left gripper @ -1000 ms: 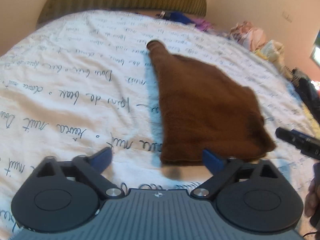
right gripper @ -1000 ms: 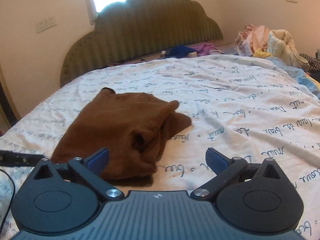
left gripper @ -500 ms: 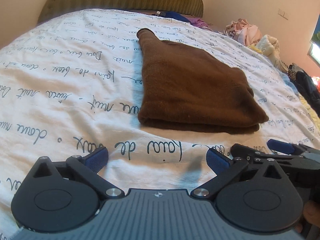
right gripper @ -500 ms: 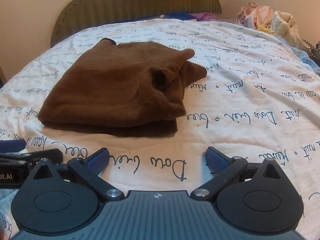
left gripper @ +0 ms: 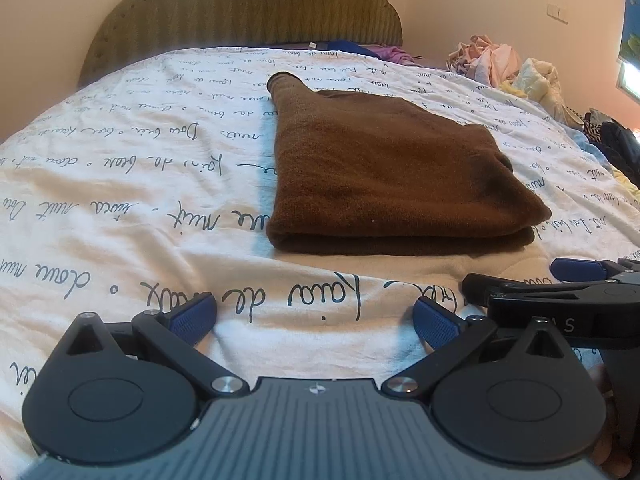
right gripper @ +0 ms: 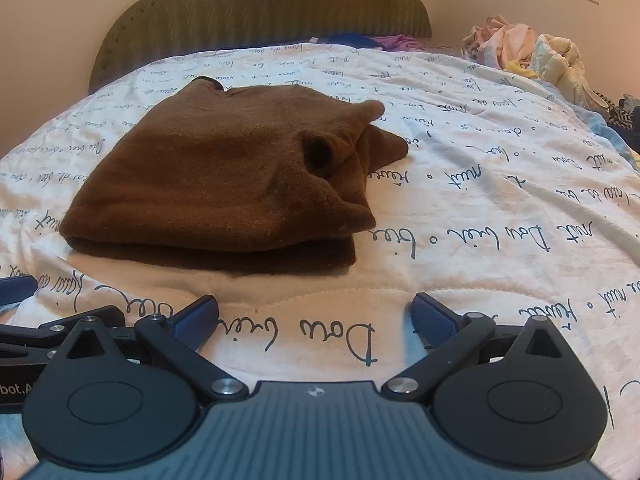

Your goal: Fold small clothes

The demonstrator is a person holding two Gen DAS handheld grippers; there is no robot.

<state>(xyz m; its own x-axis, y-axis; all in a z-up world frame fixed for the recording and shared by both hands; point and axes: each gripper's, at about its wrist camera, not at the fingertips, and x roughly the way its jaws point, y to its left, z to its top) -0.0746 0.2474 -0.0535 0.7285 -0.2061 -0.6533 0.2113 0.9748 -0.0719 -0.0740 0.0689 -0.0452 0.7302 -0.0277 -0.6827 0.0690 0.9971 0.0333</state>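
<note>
On the bed: white quilted bedspread with blue handwriting print (left gripper: pixel 120 184), and the fuzzy brown folded garment (left gripper: pixel 384 176) sits mid-bed, a bit ahead of both grippers.
Left gripper (left gripper: pixel 316 316): jaws spread wide, holding nothing, hovering short of the near fold.
Right gripper (right gripper: pixel 316 316): same deal, wide open and empty.
Progress: looks basically folded, layers stacked; right side is lumpy with a sleeve end poking out.
Left to do: probably just tidy that, then the heap of pastel laundry (right gripper: pixel 524 48) by the wall.
</note>
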